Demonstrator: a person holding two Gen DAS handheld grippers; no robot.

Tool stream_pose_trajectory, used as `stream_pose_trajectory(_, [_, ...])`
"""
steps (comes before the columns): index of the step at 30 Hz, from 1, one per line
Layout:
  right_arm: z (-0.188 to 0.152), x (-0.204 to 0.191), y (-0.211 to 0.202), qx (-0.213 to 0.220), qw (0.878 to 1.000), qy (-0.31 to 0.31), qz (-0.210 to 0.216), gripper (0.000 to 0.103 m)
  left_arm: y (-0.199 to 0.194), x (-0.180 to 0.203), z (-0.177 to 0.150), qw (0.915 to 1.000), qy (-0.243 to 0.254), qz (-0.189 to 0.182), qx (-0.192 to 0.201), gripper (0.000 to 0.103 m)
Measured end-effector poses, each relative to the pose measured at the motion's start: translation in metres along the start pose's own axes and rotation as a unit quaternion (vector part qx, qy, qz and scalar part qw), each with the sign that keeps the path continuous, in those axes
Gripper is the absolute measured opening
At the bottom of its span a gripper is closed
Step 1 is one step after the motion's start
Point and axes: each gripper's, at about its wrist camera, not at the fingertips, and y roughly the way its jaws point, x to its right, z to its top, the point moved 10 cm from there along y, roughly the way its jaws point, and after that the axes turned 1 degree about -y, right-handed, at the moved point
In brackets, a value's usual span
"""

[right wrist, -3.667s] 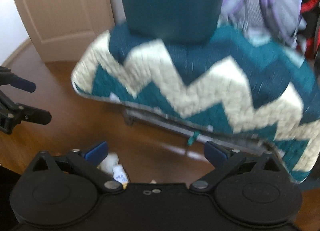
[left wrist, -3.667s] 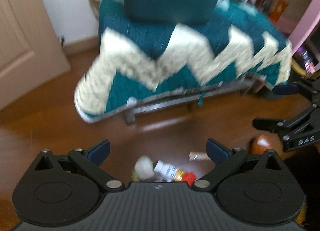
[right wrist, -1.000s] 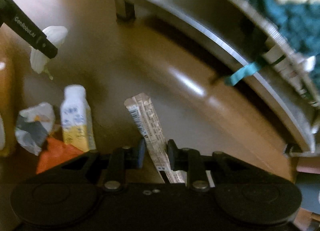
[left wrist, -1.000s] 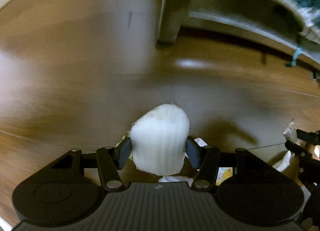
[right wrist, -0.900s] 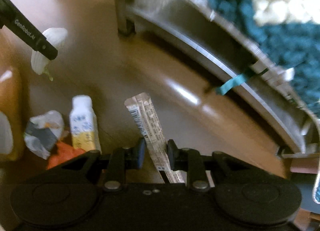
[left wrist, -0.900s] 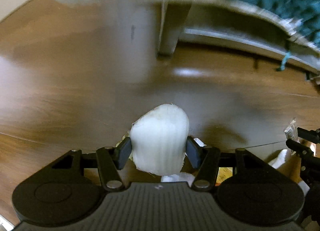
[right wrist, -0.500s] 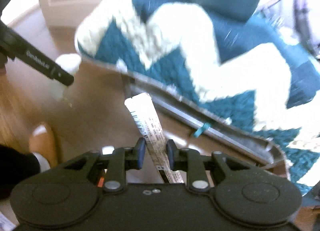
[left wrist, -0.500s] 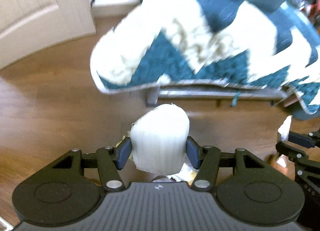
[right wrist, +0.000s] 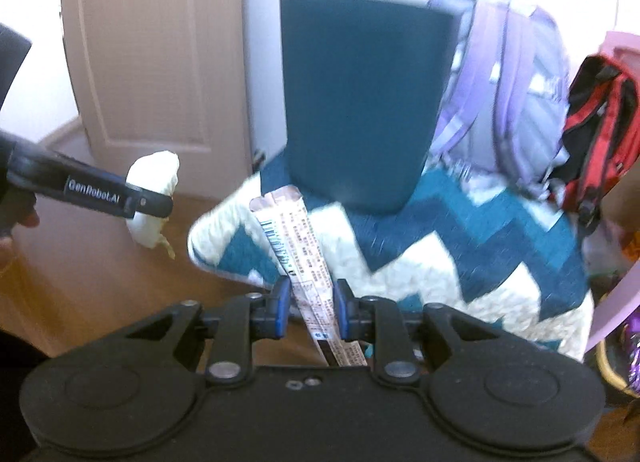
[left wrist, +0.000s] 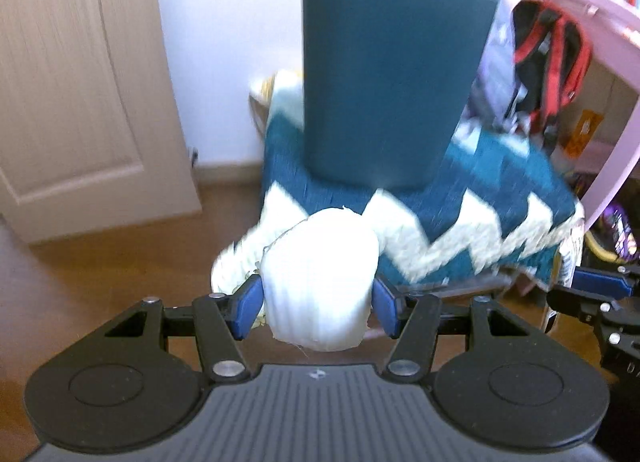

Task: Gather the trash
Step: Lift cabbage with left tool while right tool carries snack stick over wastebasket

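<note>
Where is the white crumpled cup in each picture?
Left wrist view: the white cup sits low in the middle, clamped by the left gripper.
Right wrist view: the same cup is at the left, behind the gripper's dark finger.
Shared landmark: the tall dark teal bin on the zigzag blanket.

Left wrist view: looks forward and down along my left gripper, close over its fingers, toward the bin on the blanket; my right gripper enters at the right edge. Right wrist view: the same from my right gripper, facing the bin and blanket; my left gripper crosses at left. Both share bin, blanket, door and backpacks.
</note>
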Motion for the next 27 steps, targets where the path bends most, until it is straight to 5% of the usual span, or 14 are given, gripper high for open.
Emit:
stream_pose_trajectory(14, [0.161, 0.035, -0.080, 0.141, 0.989, 0.041, 0.005, 0.022, -0.093, 0.043, 0.134, 0.9903, 0.007, -0.023, 0.137, 0.058])
stream_pose_trajectory(27, [0.265, 0.071, -0.071, 0.200, 0.977, 0.076, 0.005, 0.022, -0.094, 0.047, 0.253, 0.9810, -0.037, -0.036, 0.187, 0.058])
